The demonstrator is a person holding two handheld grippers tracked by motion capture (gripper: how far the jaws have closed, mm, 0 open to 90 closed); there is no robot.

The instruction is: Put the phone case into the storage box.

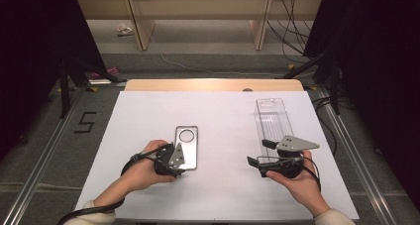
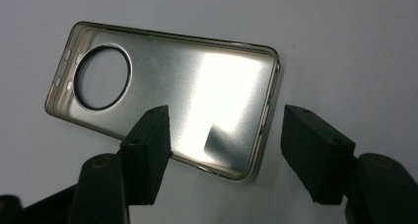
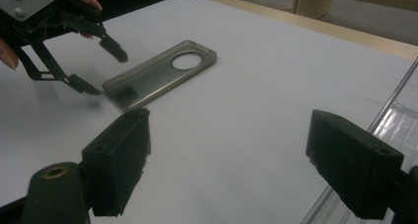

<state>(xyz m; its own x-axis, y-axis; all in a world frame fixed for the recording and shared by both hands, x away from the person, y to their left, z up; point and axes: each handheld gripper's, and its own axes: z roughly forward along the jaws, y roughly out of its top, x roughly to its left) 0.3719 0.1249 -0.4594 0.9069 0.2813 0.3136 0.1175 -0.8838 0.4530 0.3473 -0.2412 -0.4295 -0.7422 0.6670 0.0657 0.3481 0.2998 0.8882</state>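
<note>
The left claw [image 2: 224, 135] is parked at the near short end of the clear phone case [image 1: 186, 146], jaws gaping astride its corner without pinching yet, case lying flat on the desk [image 1: 223, 195] with its long axis running 12-to-6, while the right claw [image 3: 229, 160] sits wide open off at 3 o'clock.

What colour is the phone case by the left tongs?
Translucent smoky grey phone case with a dark-ringed round camera hole; best in the left gripper view.

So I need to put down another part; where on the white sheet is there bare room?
The widest free patch lies between the phone case and the clear plastic box. The sheet's far-left part, beyond the case, is bare too. It is crowded at the left tool and right tool.
</note>
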